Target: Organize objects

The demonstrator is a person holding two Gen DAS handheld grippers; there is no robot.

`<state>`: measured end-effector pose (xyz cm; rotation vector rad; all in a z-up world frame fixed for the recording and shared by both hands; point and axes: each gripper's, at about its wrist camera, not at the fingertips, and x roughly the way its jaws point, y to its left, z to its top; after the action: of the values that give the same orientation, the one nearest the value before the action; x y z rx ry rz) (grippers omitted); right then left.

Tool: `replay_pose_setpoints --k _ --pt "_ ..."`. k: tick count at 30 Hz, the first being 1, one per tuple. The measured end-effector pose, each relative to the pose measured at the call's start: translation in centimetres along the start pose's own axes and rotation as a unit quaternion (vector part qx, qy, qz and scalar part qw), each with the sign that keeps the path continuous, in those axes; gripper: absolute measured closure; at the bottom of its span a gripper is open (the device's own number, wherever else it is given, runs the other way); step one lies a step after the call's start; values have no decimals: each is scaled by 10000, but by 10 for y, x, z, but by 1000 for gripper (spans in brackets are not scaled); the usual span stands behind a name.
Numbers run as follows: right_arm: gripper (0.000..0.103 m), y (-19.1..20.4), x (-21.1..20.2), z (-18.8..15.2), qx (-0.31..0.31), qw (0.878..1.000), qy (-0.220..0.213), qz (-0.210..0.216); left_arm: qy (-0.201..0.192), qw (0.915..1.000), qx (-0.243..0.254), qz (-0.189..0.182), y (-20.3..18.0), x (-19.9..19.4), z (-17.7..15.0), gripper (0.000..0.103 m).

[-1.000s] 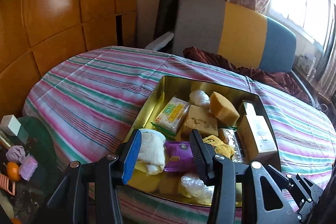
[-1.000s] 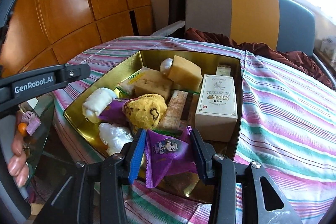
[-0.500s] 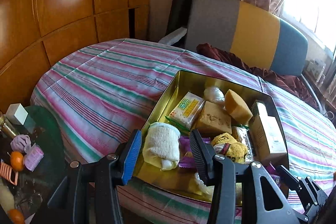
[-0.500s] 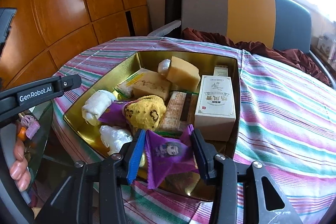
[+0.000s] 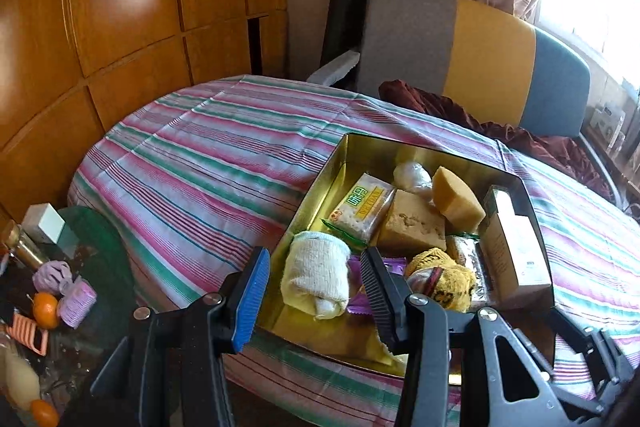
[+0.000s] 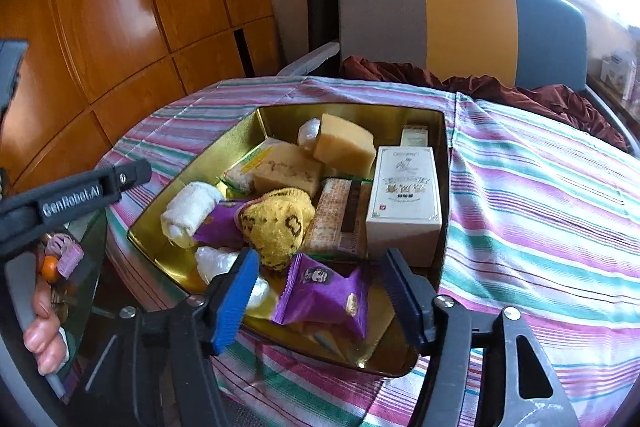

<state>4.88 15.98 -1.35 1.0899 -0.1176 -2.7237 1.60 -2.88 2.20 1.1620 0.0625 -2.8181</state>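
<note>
A gold tin (image 6: 348, 107) on the striped tablecloth holds several items: a white box (image 6: 404, 203), a yellow knitted cloth (image 6: 280, 223), tan blocks (image 6: 344, 143) and a rolled white towel (image 6: 192, 211). My right gripper (image 6: 318, 297) hovers over the tin's near corner. Its jaws are opening, and a purple snack packet (image 6: 324, 295) lies between them, clear of both pads. My left gripper (image 5: 314, 291) stands open over the tin's left edge (image 5: 316, 195). The rolled towel (image 5: 316, 275) lies in the tin beyond its fingers, untouched.
A chair (image 5: 472, 51) with a grey, yellow and blue back and a maroon cloth (image 6: 480, 83) stands behind the table. A low glass table (image 5: 92, 247) at the left carries oranges and small purple items. Wooden panels (image 5: 120, 7) line the left wall. A person's hand (image 6: 40, 335) grips the left tool.
The right jaws have spread and let go of the purple packet, which now rests in the tin's near corner. The left gripper has only swung slightly, its jaws unchanged.
</note>
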Motion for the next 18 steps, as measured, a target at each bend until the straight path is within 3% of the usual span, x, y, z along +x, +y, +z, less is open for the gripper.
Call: replay_pose_setpoints --k 4,10,18 --pt "20 -1 -11 8 15 9995 -132 -281 -134 9997 141 149 -3 -8 1 55" --pt "3 -6 -21 34 187 9957 -170 -895 -88 9999 127 69 -2 -14 3 55" --pt "0 0 -19 62 453 9900 95 -1335 80 9999 151 12 -4 -14 1 55"
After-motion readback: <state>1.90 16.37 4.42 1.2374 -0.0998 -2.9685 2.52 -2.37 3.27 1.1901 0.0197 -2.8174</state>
